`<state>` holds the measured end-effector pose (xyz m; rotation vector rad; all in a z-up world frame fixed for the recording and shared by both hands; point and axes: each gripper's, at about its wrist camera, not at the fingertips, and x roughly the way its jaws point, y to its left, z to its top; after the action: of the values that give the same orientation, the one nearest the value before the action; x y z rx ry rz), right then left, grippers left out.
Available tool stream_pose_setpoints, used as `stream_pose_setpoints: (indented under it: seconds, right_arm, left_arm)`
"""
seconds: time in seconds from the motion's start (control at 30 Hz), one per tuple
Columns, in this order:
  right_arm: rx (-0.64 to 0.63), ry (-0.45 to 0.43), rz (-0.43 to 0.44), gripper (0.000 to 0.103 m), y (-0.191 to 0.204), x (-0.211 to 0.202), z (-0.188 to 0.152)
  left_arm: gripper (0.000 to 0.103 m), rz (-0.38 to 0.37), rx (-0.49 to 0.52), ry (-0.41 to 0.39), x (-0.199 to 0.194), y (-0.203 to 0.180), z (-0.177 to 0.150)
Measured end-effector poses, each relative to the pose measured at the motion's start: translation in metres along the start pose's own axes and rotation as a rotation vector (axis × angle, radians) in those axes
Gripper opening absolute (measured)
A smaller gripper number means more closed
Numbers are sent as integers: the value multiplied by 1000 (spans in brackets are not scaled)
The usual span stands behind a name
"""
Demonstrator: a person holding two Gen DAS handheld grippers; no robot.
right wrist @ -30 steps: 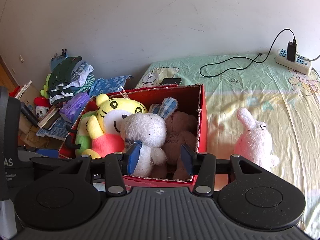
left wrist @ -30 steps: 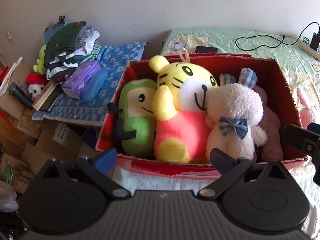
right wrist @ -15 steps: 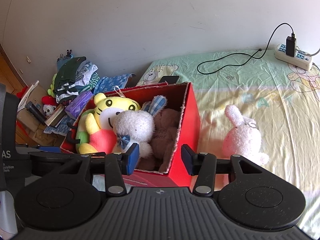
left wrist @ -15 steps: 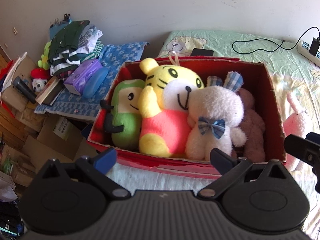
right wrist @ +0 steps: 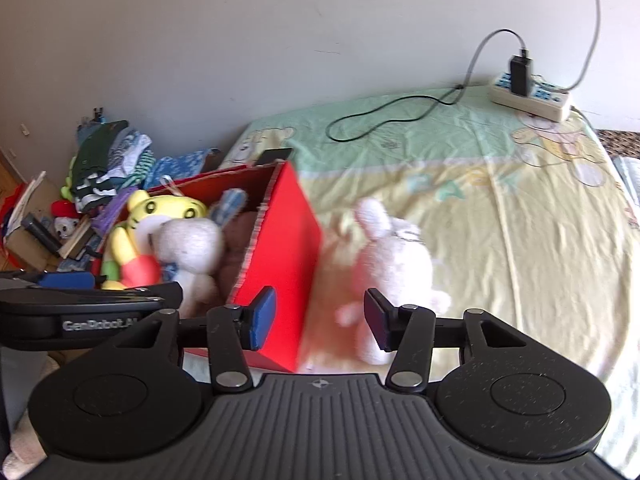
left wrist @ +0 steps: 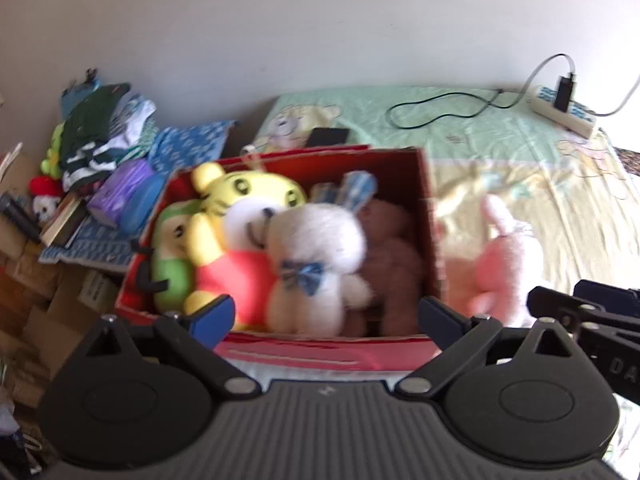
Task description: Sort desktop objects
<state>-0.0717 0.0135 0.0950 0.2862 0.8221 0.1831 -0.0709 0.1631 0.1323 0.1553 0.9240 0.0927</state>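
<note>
Ahead of the right gripper [right wrist: 320, 318], its spread fingers frame a gap of bare bedsheet [right wrist: 520, 220] between the red box [right wrist: 288, 248] wall to its left and the pink rabbit [right wrist: 392, 264] just to its right. Beyond the rabbit the sheet lies open up to the power strip [right wrist: 530, 96] and cable [right wrist: 392, 118]. Before the left gripper [left wrist: 326, 316] the box looks packed with plush toys [left wrist: 280, 240], though blur hides any gaps.

A plain pale wall [right wrist: 240, 40] is seen behind the bed [right wrist: 540, 220] (sunlit, under a cartoon-printed sheet); clutter [left wrist: 80, 168] is piled left.
</note>
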Motion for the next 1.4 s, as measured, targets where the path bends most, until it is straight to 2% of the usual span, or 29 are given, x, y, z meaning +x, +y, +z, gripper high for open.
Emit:
stream_pose_setpoints:
  seconds: [0.17,0.3,0.53,0.7,0.77,0.93,1.1,1.27,1.4]
  right_arm:
    - [55,21,-65,55,-37,-4,-7]
    - [120,44,-93,55,-66,-6,-13]
    - [208,34,-74,54,-107,-4,-9]
    - [191,19,4,51,-122,8,11]
    - [168,28,74,44,-120,17,23]
    - [63,69,225,43,-98,47,48]
    - [-74,152,368,43,-63,80,65]
    - [-152,272,431,43,-40,116,64]
    - [-167,338,445,43,-42,129,59]
  left_arm:
    - [97,-93,100,-36,-5,-41,-7]
    - [87,-223,156,-19,-1,-68,-15]
    - [92,-363,267,-57,9,-112,-29]
    - [94,-365,320,-67,31,-130,-41]
    - [94,-380,321,-58,41,-135,-43]
    - [94,-369,338,-54,64,-146,-48]
    - [94,-369,357,-33,78,-148,-51]
    - [96,-380,373,-18,83,-143,-54]
    - [97,-376,372,7,93,-142,-56]
